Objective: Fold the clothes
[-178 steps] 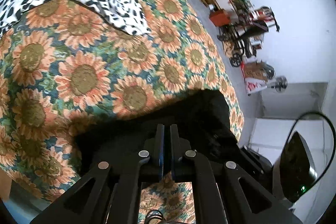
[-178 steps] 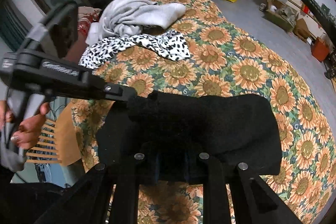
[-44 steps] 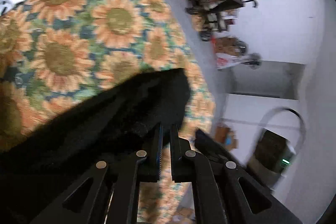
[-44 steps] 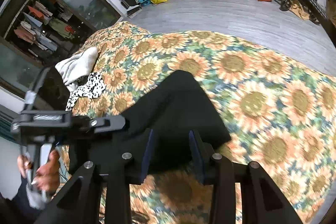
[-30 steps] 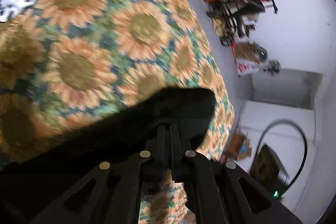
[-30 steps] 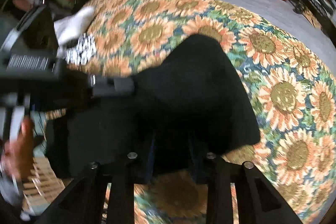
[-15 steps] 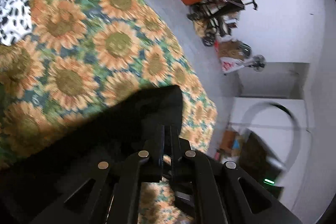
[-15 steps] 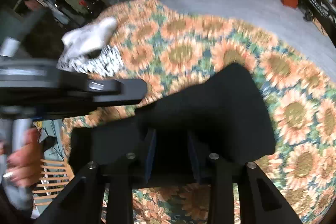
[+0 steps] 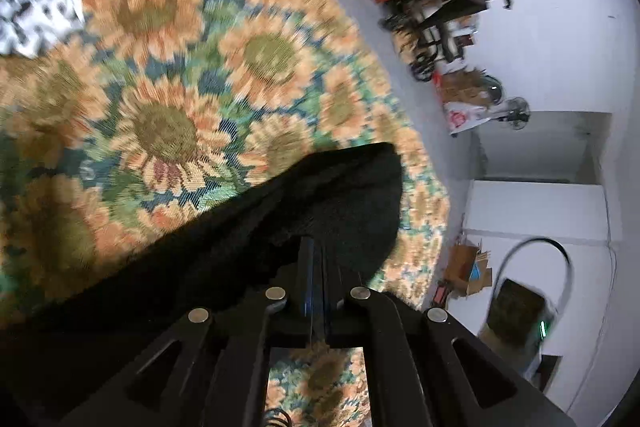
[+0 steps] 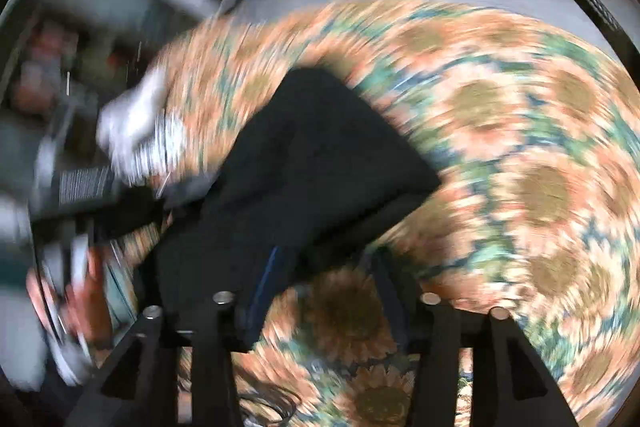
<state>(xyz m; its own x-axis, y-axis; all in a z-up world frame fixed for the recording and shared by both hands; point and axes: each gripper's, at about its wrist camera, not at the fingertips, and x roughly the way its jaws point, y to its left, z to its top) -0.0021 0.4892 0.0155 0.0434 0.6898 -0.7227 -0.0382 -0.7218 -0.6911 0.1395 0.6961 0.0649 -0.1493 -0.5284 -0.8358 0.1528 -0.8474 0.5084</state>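
Observation:
A black garment (image 9: 280, 227) lies folded on the sunflower bedspread (image 9: 160, 87). My left gripper (image 9: 318, 255) is shut on the black garment's edge, with the cloth draped over its fingers. In the blurred right wrist view the black garment (image 10: 312, 163) lies ahead and to the left. My right gripper (image 10: 328, 267) is open, its left finger (image 10: 268, 279) at the garment's near edge and bedspread (image 10: 520, 187) showing between the fingers. The left gripper's body and the hand holding it (image 10: 80, 195) show at the left.
A black-and-white spotted garment (image 9: 36, 7) lies at the bedspread's far left, with a white garment (image 10: 136, 115) beside it. Floor and clutter (image 9: 440, 7) lie beyond the bed's edge. The right wrist view is heavily motion-blurred.
My right gripper has opened wide and let go of the black garment, and it is swinging fast. My left gripper stays shut on the cloth and has shifted slightly.

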